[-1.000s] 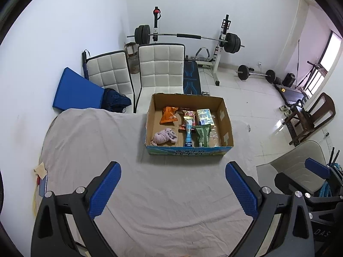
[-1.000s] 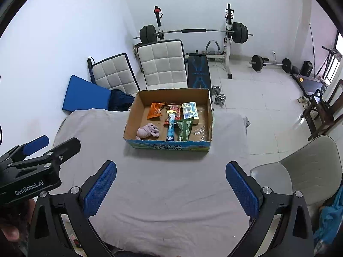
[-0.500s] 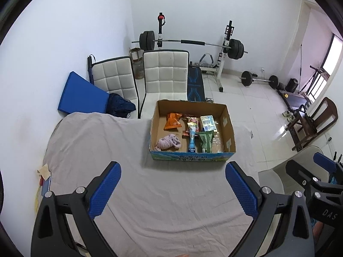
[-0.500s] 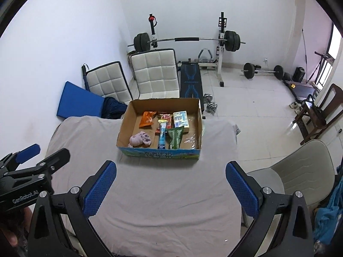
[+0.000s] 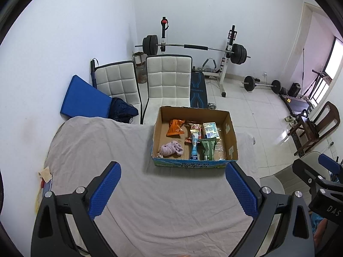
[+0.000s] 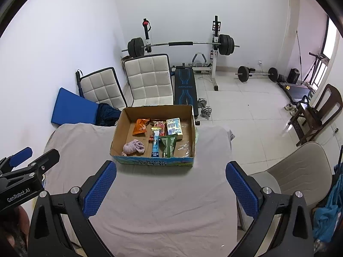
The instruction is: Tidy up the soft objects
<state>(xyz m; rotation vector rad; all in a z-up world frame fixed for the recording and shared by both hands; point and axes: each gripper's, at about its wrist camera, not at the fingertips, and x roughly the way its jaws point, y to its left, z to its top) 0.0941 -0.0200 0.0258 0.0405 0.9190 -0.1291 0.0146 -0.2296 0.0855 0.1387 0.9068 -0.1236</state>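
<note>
While both claws are held wide apart and empty above the cloth-covered worktop [image 5: 90, 150], the soft things are all seen inside the box [image 5: 194, 165] at the far middle of it. The left claw [image 5: 172, 190] and the right claw [image 6: 170, 189] are both kept well short of the box, and nothing is clamped in either.

A lilac bundle [image 5: 171, 148], seemingly knitted or plush, is lodged in the near left corner of the box. It is judged to be light, limp and easily squashed; it could be pinched across its bulging middle, since a loose end would probably let the rest dangle or unroll. An orange packet [image 5: 175, 127] is laid toward the back left, with a red packet [image 5: 194, 128] just beside it and a printed carton [image 5: 211, 130] at the back right. A blue tube [image 5: 195, 147] and a green pouch [image 5: 207, 150] are lined up toward the near wall, and a clear wrapper [image 5: 219, 150] is spread beside the pouch.

The packets and pouch are judged thin, crinkly and somewhat slippery, so a sealed edge or flat end would be better taken than the puffed belly. The tube would be held across its body; the carton is likely stiffer than the rest.

Whether these things have been gathered into the box or are yet to be taken out cannot be settled, as the scene fits either.
</note>
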